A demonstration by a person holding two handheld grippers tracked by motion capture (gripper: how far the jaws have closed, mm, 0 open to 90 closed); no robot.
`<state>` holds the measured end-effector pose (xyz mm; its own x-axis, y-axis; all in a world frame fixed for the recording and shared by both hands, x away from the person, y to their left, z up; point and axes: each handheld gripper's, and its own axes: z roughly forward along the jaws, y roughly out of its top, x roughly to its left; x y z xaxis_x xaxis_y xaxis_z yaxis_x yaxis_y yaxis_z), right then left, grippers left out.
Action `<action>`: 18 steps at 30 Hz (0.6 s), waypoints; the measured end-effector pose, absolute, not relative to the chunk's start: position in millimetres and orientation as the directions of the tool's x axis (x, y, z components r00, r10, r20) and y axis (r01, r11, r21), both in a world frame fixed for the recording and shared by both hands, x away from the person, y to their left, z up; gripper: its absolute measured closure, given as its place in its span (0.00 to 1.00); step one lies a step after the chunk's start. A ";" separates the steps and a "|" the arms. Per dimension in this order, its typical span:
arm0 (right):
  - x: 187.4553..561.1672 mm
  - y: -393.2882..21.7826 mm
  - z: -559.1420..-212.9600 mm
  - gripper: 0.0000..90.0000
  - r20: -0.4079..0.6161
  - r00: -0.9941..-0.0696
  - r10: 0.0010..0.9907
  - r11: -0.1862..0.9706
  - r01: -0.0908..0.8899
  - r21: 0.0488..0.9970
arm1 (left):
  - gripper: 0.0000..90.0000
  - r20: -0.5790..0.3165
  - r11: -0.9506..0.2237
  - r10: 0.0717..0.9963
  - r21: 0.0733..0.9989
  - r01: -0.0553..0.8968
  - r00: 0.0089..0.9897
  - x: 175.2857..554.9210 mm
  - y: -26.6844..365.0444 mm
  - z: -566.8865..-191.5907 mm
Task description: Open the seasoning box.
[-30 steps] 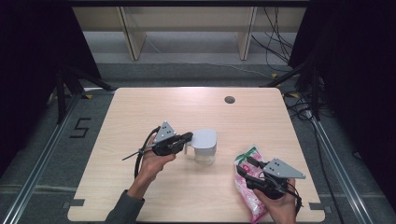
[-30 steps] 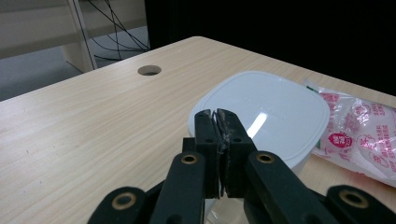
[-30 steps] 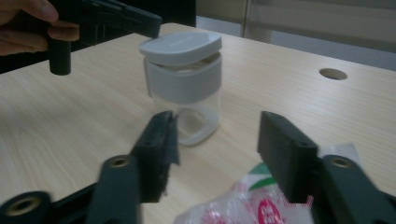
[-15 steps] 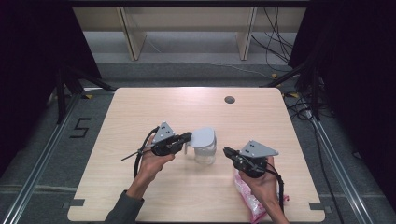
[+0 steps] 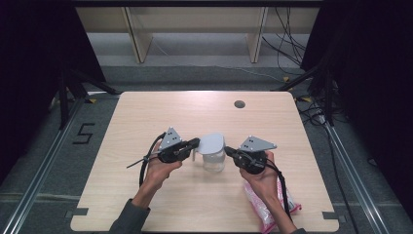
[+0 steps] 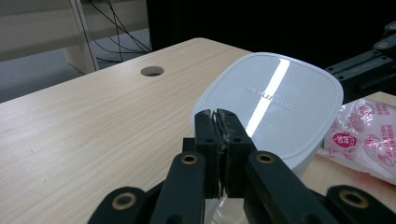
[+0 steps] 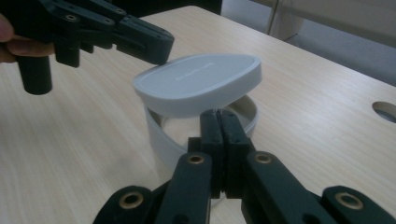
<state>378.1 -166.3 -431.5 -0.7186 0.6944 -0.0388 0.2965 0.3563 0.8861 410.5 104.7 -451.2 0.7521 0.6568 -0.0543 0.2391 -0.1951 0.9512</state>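
A clear tub (image 5: 213, 161) stands mid-table with its grey lid (image 5: 212, 143) tilted above it. My left gripper (image 5: 196, 142) is shut on the lid's left edge; in the left gripper view its jaws (image 6: 218, 115) pinch the rim of the lid (image 6: 275, 102). My right gripper (image 5: 227, 151) is shut with its jaws pressed together and nothing between them, its tips at the tub's right rim. In the right gripper view those tips (image 7: 218, 114) sit just before the tub (image 7: 159, 140), under the raised lid (image 7: 201, 84). The left gripper (image 7: 159, 50) holds the lid's far edge.
A pink and white plastic bag (image 5: 272, 207) lies near the table's front right, behind my right hand, and shows again beyond the lid (image 6: 369, 140). A round cable hole (image 5: 239, 104) is at the back of the wooden table (image 5: 146, 117).
My right gripper has left the pink bag and moved up and left to the tub's right side. The left gripper and the lid have stayed put.
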 end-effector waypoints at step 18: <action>379.1 -154.7 -425.8 1.00 -0.023 -0.747 0.665 0.357 0.290 0.888 | 0.78 -0.045 -0.194 0.675 0.952 0.236 0.737 410.1 112.4 -450.8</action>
